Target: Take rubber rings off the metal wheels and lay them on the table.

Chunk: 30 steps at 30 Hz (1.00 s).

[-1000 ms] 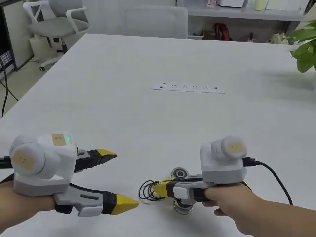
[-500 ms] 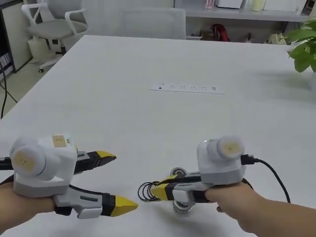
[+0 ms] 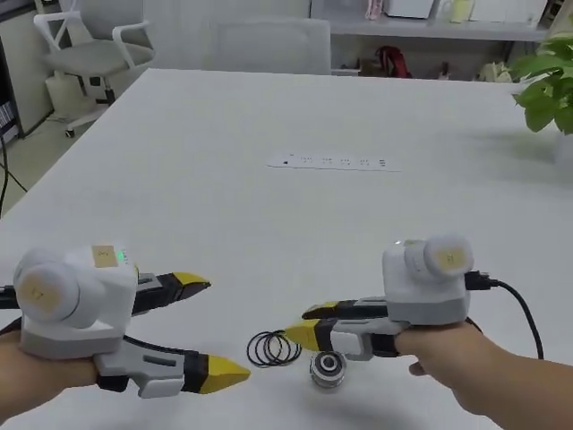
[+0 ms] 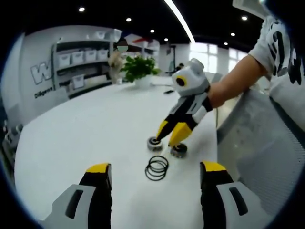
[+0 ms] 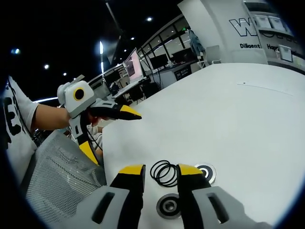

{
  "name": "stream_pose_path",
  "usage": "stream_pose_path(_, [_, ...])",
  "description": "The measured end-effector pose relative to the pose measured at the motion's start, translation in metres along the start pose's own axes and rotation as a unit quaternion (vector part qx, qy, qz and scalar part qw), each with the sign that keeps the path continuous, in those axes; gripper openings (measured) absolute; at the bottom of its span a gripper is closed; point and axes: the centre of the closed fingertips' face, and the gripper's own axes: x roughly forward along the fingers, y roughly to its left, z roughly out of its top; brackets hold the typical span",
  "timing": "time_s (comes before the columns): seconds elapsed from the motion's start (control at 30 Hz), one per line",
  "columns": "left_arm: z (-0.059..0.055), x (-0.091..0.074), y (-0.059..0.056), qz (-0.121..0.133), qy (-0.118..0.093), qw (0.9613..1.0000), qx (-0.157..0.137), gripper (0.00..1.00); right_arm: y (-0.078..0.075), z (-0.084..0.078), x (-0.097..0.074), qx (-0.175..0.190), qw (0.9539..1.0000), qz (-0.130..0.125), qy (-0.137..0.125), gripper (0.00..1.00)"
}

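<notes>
A small pile of black rubber rings [image 3: 273,348] lies flat on the white table [image 3: 295,224]. Just right of it stands a metal wheel [image 3: 328,369]. The right gripper view shows the rings [image 5: 164,172] ahead of two wheels, one near [image 5: 169,205] and one further right [image 5: 206,171]. My right gripper [image 3: 306,324] hovers just above and right of the rings, its jaws a little apart with nothing between them. My left gripper [image 3: 210,327] is held wide open to the left of the rings and touches nothing. The left gripper view has the rings [image 4: 157,168] and both wheels beneath the right gripper [image 4: 169,138].
A white power strip [image 3: 327,162] lies mid-table, further back. A potted plant [image 3: 546,81] stands at the far right edge. An office chair [image 3: 89,45] and shelves are beyond the table. A black cable [image 3: 524,318] trails from the right gripper.
My right gripper has drawn back to the right and slightly up from the rings, uncovering the wheel below it. The ring pile stays on the table. The left gripper has barely moved.
</notes>
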Motion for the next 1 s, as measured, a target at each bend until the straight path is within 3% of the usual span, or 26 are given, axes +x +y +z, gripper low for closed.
stream_pose_path(0.43, [0.007, -0.005, -0.002, 0.003, -0.005, 0.9999, 0.008, 0.78, -0.006, 0.01, -0.034, -0.045, 0.9985, -0.021, -0.025, 0.38])
stream_pose_path(1.0, [0.003, -0.01, -0.004, 0.007, -0.009, 0.9999, 0.008, 0.8, -0.014, -0.012, -0.067, -0.127, 0.9905, -0.053, -0.001, 0.55])
